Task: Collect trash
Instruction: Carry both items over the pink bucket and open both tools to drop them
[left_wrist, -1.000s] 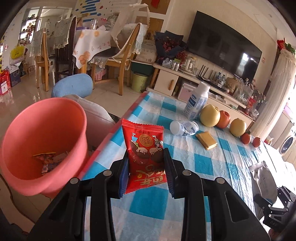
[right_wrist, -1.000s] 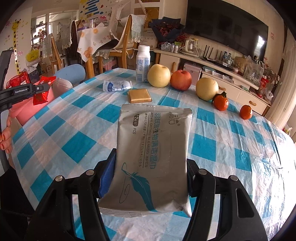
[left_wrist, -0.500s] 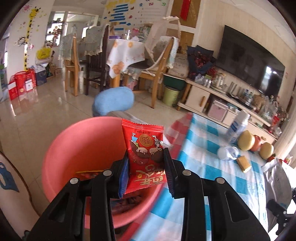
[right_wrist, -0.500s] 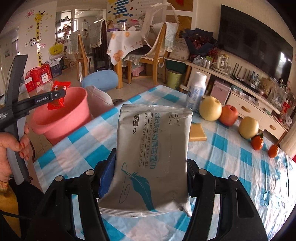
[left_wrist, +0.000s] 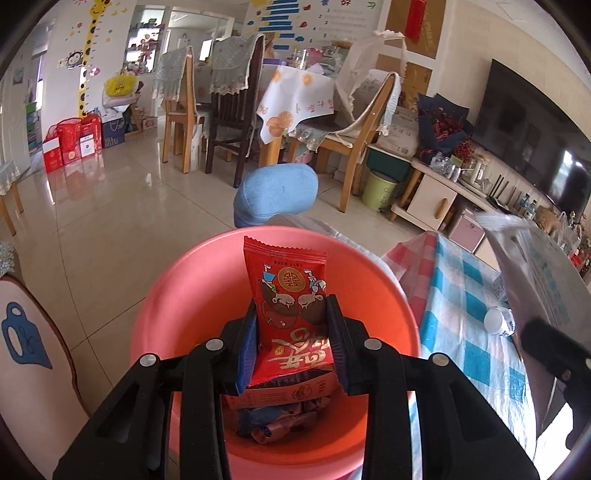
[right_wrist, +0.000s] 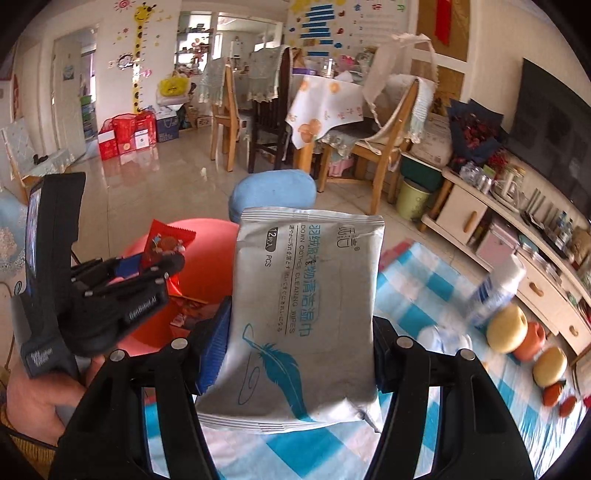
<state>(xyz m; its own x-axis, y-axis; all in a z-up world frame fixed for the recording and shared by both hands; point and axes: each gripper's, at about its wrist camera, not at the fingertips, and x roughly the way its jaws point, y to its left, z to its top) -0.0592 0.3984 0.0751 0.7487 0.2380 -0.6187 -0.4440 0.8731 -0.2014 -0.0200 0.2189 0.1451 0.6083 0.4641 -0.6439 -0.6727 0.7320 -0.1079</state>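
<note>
Over the pink plastic bucket, the left hand-held gripper is clamped on a red snack packet, which stands upright between the blue-padded fingers. The packet hangs above the bucket's open mouth, and crumpled wrappers lie at the bottom beneath it. From the right wrist view the same left hand-held gripper appears at the left edge, held by the person's hand, with the red snack packet pinched at its tip over the bucket.

Just right of the bucket, the right hand-held gripper is closed on a silver pack of cleaning wipes, printed with a blue feather and gripped by its lower sides. The pack is held upright above the edge of the table, which carries a blue-and-white checked cloth, close beside the bucket. In the left wrist view the wipes pack shows blurred at the right.

Farther right on the table, blurred, stand a white bottle, a fallen clear bottle, a yellow apple, a red apple, another yellow fruit and small oranges.
</note>
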